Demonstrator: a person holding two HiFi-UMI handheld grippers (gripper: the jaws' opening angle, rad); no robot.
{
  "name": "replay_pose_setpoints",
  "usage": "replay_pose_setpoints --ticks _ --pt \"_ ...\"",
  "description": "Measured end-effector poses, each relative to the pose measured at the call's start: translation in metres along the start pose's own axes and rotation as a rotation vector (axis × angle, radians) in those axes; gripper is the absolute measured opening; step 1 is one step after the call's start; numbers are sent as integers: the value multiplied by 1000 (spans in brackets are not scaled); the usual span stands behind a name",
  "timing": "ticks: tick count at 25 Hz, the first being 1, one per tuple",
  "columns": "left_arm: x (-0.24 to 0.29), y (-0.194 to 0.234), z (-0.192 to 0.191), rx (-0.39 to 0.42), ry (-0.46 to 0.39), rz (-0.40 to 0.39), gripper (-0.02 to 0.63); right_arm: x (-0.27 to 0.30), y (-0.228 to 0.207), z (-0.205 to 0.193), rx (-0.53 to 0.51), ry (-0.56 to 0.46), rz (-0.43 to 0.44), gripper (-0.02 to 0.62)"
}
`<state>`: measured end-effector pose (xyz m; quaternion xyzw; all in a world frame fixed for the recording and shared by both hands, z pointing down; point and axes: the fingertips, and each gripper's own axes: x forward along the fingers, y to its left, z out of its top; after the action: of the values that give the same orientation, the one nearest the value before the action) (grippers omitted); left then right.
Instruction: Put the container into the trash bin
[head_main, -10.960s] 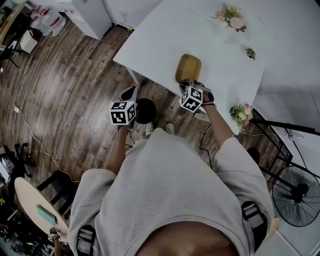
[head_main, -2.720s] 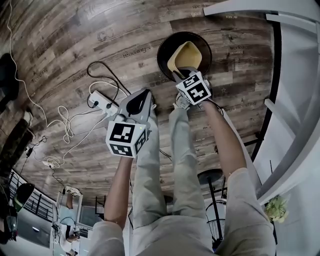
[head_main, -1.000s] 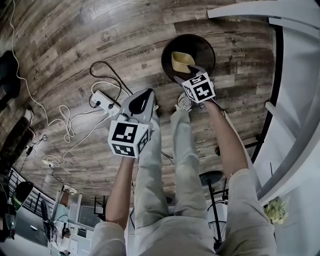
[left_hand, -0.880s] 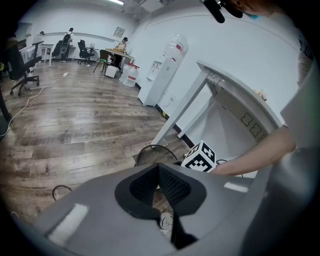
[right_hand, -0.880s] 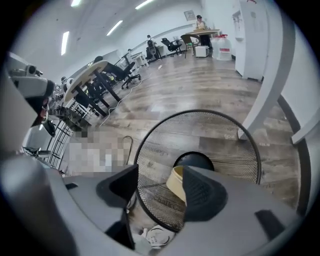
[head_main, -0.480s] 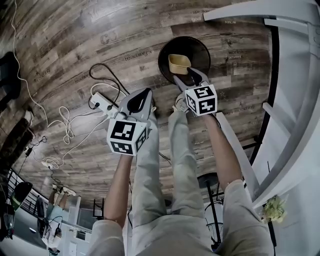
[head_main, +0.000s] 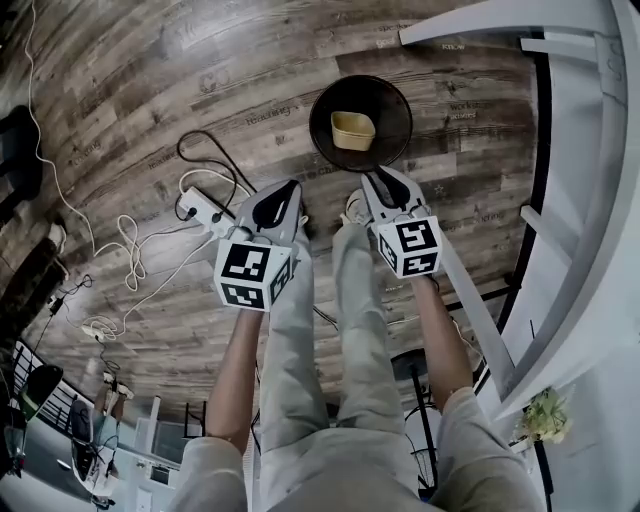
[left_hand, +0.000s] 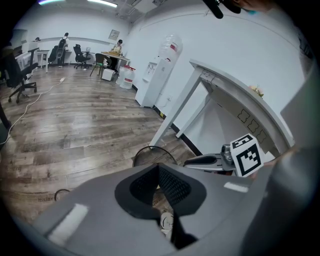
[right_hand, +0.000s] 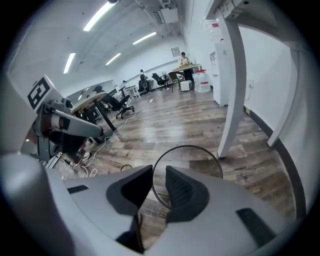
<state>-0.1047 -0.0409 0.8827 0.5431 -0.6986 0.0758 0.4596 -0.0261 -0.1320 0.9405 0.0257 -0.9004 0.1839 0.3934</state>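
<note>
Container (head_main: 353, 131) lies in the trash bin (head_main: 398, 118).
Right gripper (right_hand: 159, 171), empty, jaws closing to a narrow gap, has pulled back; left gripper (left_hand: 158, 168) looks shut.

A dark wood-plank floor (head_main: 120, 80) ran under the white surface (left_hand: 235, 93). Beyond that surface, a white water dispenser (left_hand: 162, 65) stood against the pale wall (left_hand: 240, 35), with black office chairs (left_hand: 78, 52) farther off. Long ceiling light strips (right_hand: 97, 16) glowed overhead.

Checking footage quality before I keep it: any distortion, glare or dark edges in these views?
Head view: sharp, wide lens bends the floorboards. Left gripper view: dark round corners, table edge curved. Right gripper view: bright glare on the floor.
</note>
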Motion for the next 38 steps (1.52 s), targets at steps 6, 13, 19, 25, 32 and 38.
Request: replay_pose_setpoints --ticks 6,13,19,25,32,38 --pt "-7 -9 4 5 -10 -1 11 -35 17 13 5 -55 -13 44" --pt "-20 -21 6 8 -21 2 11 -62 31 35 -20 -110 -16 15" --pt "-32 -28 11 11 -43 9 11 -79 34 47 -40 -131 -26 14" --pt "-51 -34 28 26 -72 17 11 -99 39 67 -64 -156 -38 14" --pt "-81 -38 70 43 -125 30 11 -127 44 120 -92 -218 -67 14" --pt "-111 -49 111 69 -169 29 11 -162 54 169 -113 -272 -89 14"
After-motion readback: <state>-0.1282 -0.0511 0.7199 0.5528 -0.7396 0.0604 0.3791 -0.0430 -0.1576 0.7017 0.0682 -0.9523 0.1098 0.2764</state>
